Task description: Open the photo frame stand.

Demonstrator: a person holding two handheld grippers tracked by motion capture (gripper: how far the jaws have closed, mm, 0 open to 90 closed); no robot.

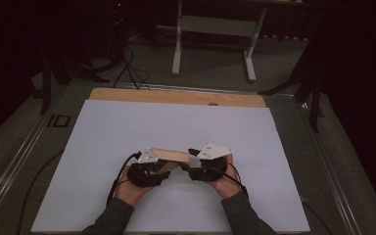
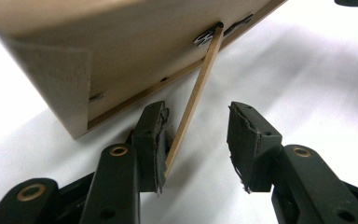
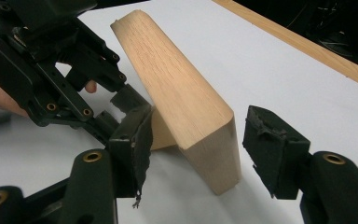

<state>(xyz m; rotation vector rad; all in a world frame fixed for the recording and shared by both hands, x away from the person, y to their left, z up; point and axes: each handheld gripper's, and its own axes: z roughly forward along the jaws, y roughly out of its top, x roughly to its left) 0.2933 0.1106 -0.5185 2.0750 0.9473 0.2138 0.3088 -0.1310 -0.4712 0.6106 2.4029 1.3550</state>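
Wooden frame (image 3: 182, 100) standing tilted between right gripper's (image 3: 200, 149) wide-open jaws; left gripper (image 2: 198, 140) gaping, one pad touching its prop strut (image 2: 193, 100).

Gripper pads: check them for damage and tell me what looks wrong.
The black foam pads on both tongs are torn. On the left tongs, the pad beside the thin wooden prop strut is frayed. On the right tongs, a ragged strip hangs from the pad next to the light wooden frame.
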